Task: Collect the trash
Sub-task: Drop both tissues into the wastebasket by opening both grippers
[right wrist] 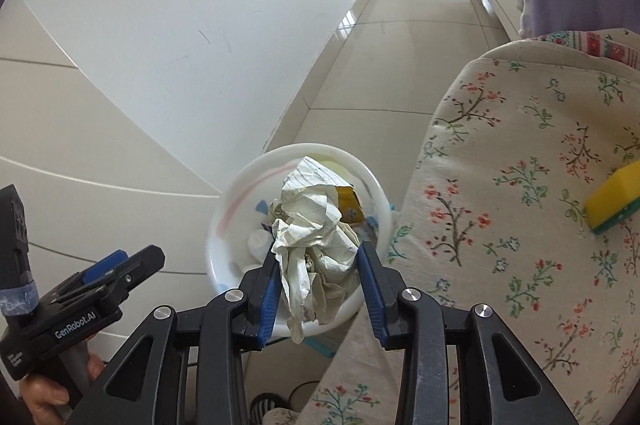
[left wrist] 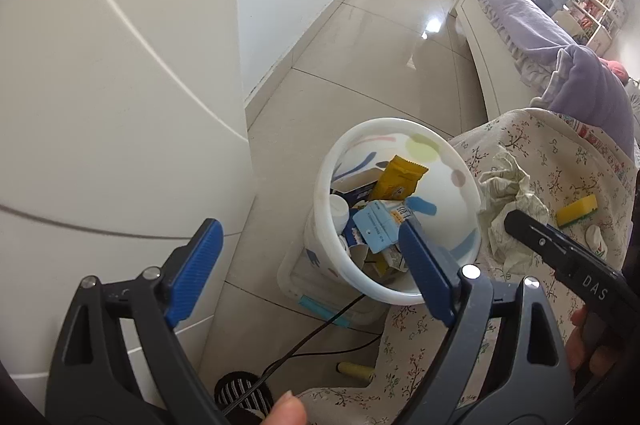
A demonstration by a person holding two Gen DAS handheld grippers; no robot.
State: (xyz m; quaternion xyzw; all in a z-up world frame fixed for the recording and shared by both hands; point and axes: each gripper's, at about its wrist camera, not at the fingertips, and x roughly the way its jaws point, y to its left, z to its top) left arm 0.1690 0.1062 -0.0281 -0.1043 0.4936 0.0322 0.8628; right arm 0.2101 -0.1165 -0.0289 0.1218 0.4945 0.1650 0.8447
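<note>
We hold the crumpled wad of off-white lined paper in the right gripper, its jaws pinching the wad from both sides, directly above the round white plastic waste bin so that it can fall straight in. The bin already holds a yellow snack wrapper, a light-blue carton and other scraps. The left gripper hangs just beside the bin with its jaws spread wide and nothing between them, likely free for the next piece. A yellow-and-green sponge lies on the cream floral-print cloth covering the table, well to the right of the bin. The bin stands on a glossy beige tiled floor, near a white wall; beyond it a bed with lilac covers runs along the room.
</note>
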